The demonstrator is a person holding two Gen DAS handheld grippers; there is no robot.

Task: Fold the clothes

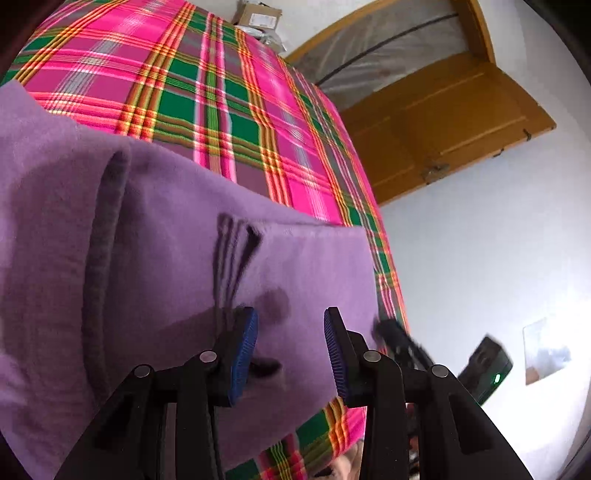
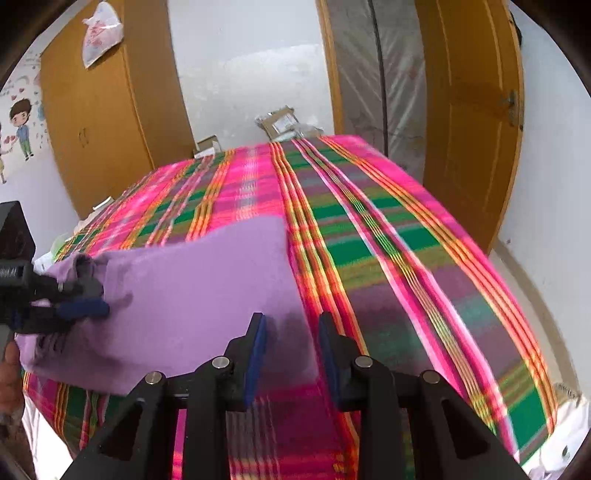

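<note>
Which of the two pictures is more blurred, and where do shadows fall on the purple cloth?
Right wrist view: the plaid blanket is smeared by motion blur, and a dark shadow lies on the purple cloth ahead of the right gripper. Left wrist view: mostly sharp; only the right gripper is blurred, and the left gripper casts shadows on the cloth.

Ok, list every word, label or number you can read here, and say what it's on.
Nothing reads clearly.
Left claw body: pale lettering, too blurred to read.
Plastic bag on the wardrobe: red print, too small to read.
Cardboard box behind the bed: a label, unreadable.
Wall sticker: cartoon figures and hearts, no words legible.
</note>
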